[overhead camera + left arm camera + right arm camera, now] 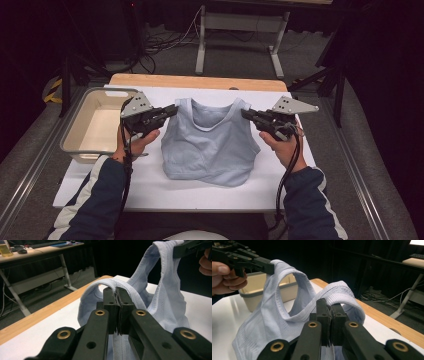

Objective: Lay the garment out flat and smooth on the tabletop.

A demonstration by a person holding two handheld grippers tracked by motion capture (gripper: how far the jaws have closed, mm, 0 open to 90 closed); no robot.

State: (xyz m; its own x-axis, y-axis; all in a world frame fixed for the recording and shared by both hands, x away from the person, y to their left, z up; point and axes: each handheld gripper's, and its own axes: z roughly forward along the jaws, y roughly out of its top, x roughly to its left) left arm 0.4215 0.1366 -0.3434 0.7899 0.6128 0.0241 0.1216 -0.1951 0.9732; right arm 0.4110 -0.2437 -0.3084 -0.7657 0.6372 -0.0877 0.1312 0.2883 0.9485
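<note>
While pinched: top [207, 140] between fingers [117, 302]

The pale blue knitted cloth top [207, 145] looks soft and matt, ribbed along its straps; the white tabletop [150, 187] is smooth with a pale wood edge; the beige plastic tub [75, 145] shows a slight sheen

The top [207, 142] hangs between my two hands, its lower part on the desk [150, 192]. The tub [75, 135] stands left of it, beside my left gripper [174, 108].
</note>
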